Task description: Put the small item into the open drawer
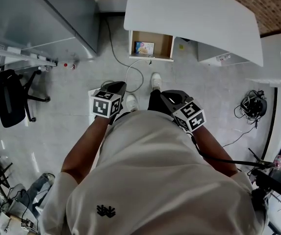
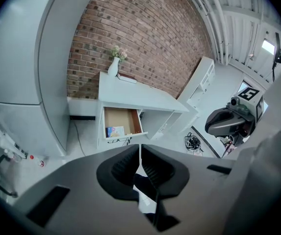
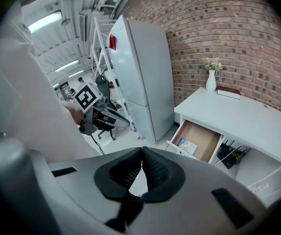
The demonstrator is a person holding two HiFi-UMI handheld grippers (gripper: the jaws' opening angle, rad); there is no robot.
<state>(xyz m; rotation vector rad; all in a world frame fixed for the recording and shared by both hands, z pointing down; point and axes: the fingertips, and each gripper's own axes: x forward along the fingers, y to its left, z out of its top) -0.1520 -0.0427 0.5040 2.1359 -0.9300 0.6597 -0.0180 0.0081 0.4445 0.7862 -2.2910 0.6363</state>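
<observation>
The white desk [image 1: 194,13] has its wooden drawer [image 1: 152,45] pulled open, and a small colourful item [image 1: 144,47] lies flat inside at the left. I stand well back from it on the floor. My left gripper [image 1: 118,87] and right gripper [image 1: 172,98] are held close in front of my body and point towards the desk. In the left gripper view the jaws [image 2: 140,148] are shut with nothing between them, and the drawer [image 2: 121,121] shows beyond. In the right gripper view the jaws [image 3: 141,151] also meet, empty, with the drawer [image 3: 199,140] ahead to the right.
A tall grey fridge [image 1: 57,13] stands left of the desk. A black office chair [image 1: 10,99] is at the far left. Cables run across the floor [image 1: 135,75], and a bundle [image 1: 253,106] lies at the right. A vase [image 2: 113,65] and a book [image 3: 228,92] sit on the desk.
</observation>
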